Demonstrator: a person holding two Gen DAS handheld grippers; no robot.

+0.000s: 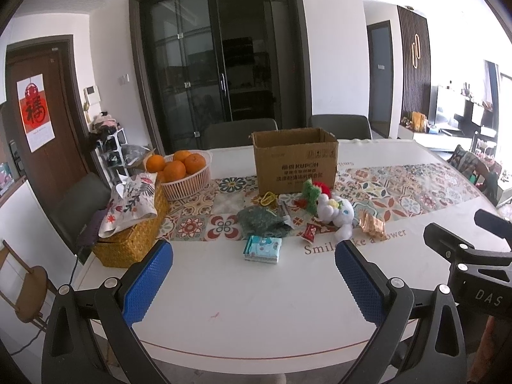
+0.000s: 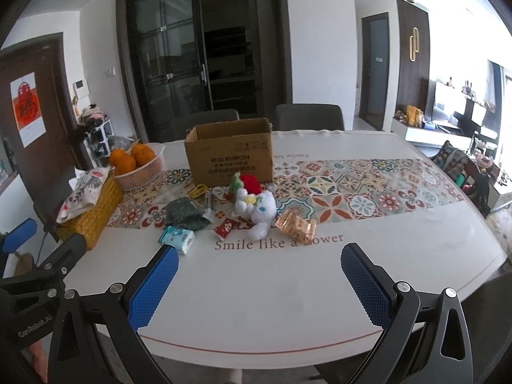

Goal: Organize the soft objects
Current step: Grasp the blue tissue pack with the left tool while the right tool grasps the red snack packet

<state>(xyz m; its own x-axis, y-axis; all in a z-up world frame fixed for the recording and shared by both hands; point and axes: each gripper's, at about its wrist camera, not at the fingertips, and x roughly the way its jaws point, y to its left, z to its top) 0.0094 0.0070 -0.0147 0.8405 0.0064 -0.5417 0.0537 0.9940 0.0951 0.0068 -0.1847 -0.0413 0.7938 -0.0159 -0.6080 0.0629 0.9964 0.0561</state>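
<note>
Both claws, left [image 1: 254, 275] and right [image 2: 259, 276], gape empty before the cardboard box [image 2: 228, 156]; white plush toy [image 2: 257, 212] lies just in front of it.

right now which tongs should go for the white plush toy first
Probably right: the white plush toy lies nearly dead ahead of the open right tongs. From the left tongs, also open, it sits off to the right.

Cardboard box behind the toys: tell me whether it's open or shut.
Open. The cardboard box stands upright, with no flaps over its top and its inner walls showing; what is inside cannot be seen.
</note>
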